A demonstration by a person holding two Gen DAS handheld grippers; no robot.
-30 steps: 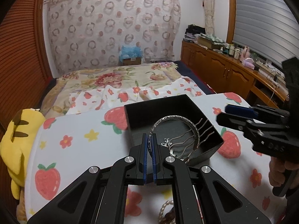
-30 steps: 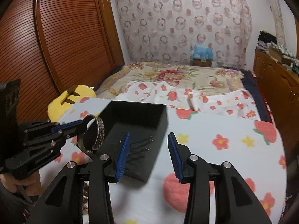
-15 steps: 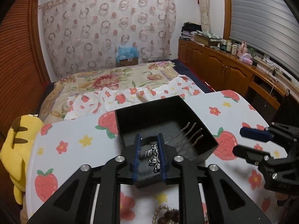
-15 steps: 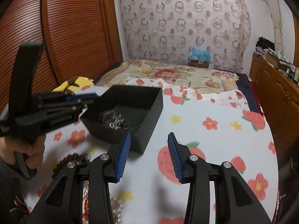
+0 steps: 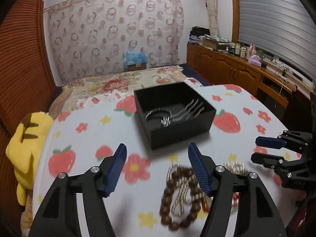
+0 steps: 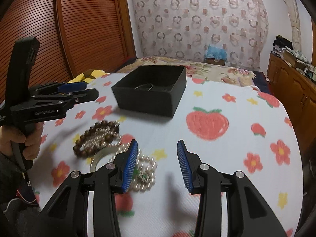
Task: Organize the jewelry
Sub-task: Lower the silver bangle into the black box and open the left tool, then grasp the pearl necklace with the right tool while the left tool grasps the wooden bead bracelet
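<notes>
The left tool [image 5: 156, 165] hangs wide and empty above the strawberry-print tabletop [image 5: 83, 138]; the right tool [image 6: 157, 163] is likewise spread wide with nothing between its pads.

Just ahead of and partly under the left tool's right finger lies a brown wooden-bead bracelet [image 5: 177, 197], tangled with a string of pale, pearl-like beads [image 5: 180, 189]. The right wrist view shows the same heap just ahead and to the left of the right tool, with a second pale bead coil [image 6: 145, 169] touching its left finger and what looks like a plain pale bangle [image 6: 98, 157] beneath; blur makes the exact count uncertain.

These should handle light and limp. The bead strands will drape and slide, so a pinch across a single loop where it lifts clear of the others looks safest; grabbing the knot would likely drag several pieces together. The bangle looks stiff and smooth, likely slippery, best pinched across its rim.

Further ahead of both tools stands one open black box [image 5: 173, 114]. Inside it I count one silver bangle [image 5: 158, 113], one small sparkly piece [image 5: 165, 120] and one silver hair comb [image 5: 187, 111] with four or five prongs.
</notes>
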